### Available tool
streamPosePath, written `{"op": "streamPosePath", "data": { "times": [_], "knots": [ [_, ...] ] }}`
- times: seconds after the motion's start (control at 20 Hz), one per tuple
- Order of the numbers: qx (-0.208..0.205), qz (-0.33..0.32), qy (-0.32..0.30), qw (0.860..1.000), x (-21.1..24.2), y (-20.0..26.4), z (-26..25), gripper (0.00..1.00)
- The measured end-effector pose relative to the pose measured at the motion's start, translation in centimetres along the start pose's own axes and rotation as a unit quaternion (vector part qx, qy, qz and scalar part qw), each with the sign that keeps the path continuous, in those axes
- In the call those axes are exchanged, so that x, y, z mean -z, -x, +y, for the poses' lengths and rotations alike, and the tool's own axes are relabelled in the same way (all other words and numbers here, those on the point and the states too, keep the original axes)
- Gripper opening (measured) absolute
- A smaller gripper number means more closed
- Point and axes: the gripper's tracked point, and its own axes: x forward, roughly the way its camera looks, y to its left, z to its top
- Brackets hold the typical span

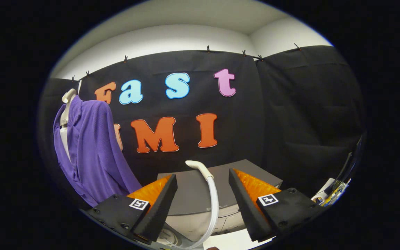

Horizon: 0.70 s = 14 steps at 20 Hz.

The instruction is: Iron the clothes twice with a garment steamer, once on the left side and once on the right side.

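Steamer head (196, 165), pale and curved like a hook, stood just ahead of my gripper (202, 203), rising between its two fingers but touched by neither. A translucent hose (214, 205) ran down from it in a loose arc toward a grey base unit (200, 194) below. I judged the head to be light, hard plastic, smooth and a little slippery, with the soft hose likely to tug and swing it once lifted; the straight neck just under the curve looked like the safest place to grip. The jaws stood spread wide, holding nothing. I held the gripper roughly level, pointing forward over the base unit, with the head centred in the gap. Off to the left of the fingers and farther back, a purple garment (94, 149) hung on a white hanger or form, draping softly in loose folds; it looked thin and easily pushed aside. Neither side of it had been steamed, as far as I could judge.
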Motion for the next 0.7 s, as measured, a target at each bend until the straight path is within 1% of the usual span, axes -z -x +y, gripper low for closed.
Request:
{"op": "streamPosePath", "data": {
  "times": [0.15,0.3,0.4,0.7],
  "knots": [
    [-0.004,0.026,-0.006,1.0,1.4,-4.7,-1.3,0.99],
    [0.004,0.059,-0.016,0.998,2.8,-10.3,-2.5,0.99],
    [0.009,0.079,-0.007,0.997,3.8,-13.9,-2.6,0.99],
    [-0.016,0.134,0.005,0.991,7.4,-22.3,1.1,0.99]
  ]
}}
